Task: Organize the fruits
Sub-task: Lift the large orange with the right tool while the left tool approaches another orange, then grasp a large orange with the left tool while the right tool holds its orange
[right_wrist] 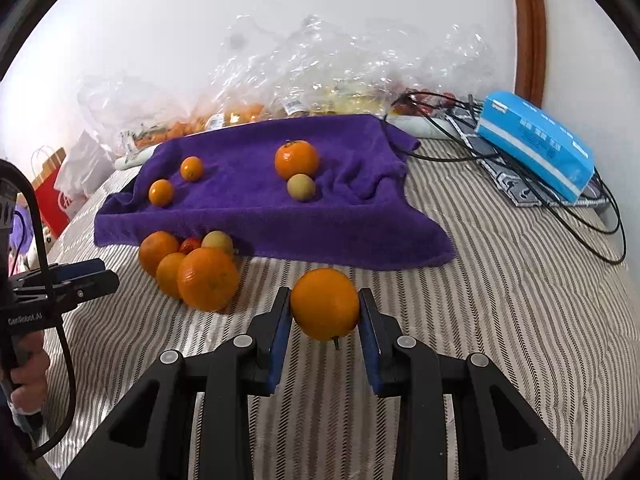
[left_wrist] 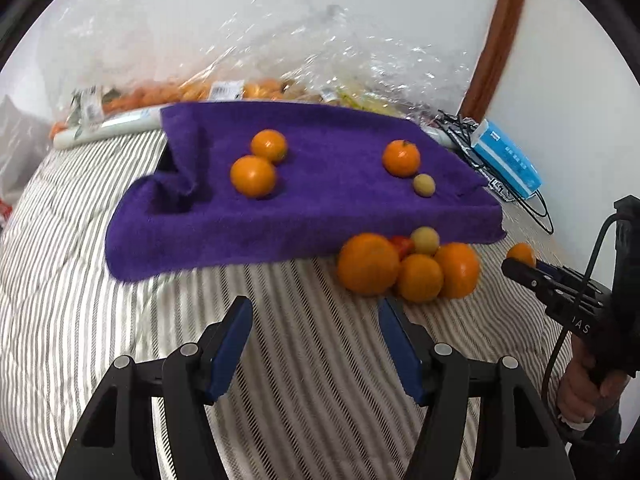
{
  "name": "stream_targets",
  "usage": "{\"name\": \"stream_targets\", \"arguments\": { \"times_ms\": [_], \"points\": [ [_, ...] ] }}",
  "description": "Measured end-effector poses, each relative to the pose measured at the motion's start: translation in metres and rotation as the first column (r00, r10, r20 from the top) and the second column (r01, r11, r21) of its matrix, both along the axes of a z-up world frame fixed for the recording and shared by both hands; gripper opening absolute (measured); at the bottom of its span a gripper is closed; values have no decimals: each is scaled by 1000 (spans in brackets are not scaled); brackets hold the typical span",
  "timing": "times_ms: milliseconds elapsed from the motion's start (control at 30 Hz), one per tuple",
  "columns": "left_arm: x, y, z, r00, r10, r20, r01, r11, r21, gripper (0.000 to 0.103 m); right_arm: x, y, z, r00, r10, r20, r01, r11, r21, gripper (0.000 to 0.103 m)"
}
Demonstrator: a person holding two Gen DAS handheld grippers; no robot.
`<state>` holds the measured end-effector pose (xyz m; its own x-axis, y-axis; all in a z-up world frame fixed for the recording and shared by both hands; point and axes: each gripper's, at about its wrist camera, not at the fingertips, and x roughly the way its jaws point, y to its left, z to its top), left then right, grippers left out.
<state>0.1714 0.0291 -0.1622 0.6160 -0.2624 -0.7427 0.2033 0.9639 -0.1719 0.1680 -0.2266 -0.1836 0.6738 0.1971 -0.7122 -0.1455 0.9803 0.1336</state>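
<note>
Fruit is spread over a striped bed cover and a purple towel laid on it. One orange sits clamped between the blue pads of the right gripper, its fingers closed narrow against both sides of the fruit and its short stem pointing downward, held above the stripes just in front of the towel's near edge. In the left wrist view the same gripper comes in from the right edge, angled down, with a person's hand wrapped round its handle and a black cable looping past it.

A heap of fruit lies on the bed cover against the towel's front edge: three oranges, a yellowish round fruit and something small and red tucked behind them. On the towel rest two small oranges touching each other at the left, and a tangerine with a small yellow-green fruit just beside it at the right.

The left gripper points down at the bare stripes near the heap, its fingers standing half apart with nothing between them.

Behind the towel lie clear plastic bags of produce; a blue tissue pack sits on black cables at the right.
</note>
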Motion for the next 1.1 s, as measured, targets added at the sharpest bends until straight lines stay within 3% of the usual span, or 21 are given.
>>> {"name": "stream_targets", "arguments": {
  "times_ms": [167,300,400,533,700,833,967,1100],
  "points": [
    [5,4,-12,999,-4,-54,2,999,-39,65,-1,0,0,1000,3,3,-3,1000,5,32],
    [3,2,-4,999,-43,-30,40,996,-80,65,-3,-3,2,1000,4,13,-4,1000,0,32],
    [8,-6,2,999,-40,-8,39,998,-55,64,-4,-8,2,1000,-8,19,8,1000,13,32],
    [23,-14,-1,999,-25,-37,22,998,-59,62,-3,-16,2,1000,-15,12,14,998,53,32],
    [30,-19,-8,999,-10,-41,7,997,-79,54,-1,-19,0,1000,1,2,-1,996,85,32],
    [31,-24,-9,998,-37,-41,32,993,-113,36,-1,-12,0,1000,29,3,-29,997,71,32],
    [25,-30,-7,997,-69,-20,68,996,-57,36,0,-11,-1,999,35,-1,-35,997,66,32],
    [31,-30,-10,998,-49,-31,47,997,-69,41,0,-12,-2,999,35,-7,-35,996,85,32]
  ]
}}
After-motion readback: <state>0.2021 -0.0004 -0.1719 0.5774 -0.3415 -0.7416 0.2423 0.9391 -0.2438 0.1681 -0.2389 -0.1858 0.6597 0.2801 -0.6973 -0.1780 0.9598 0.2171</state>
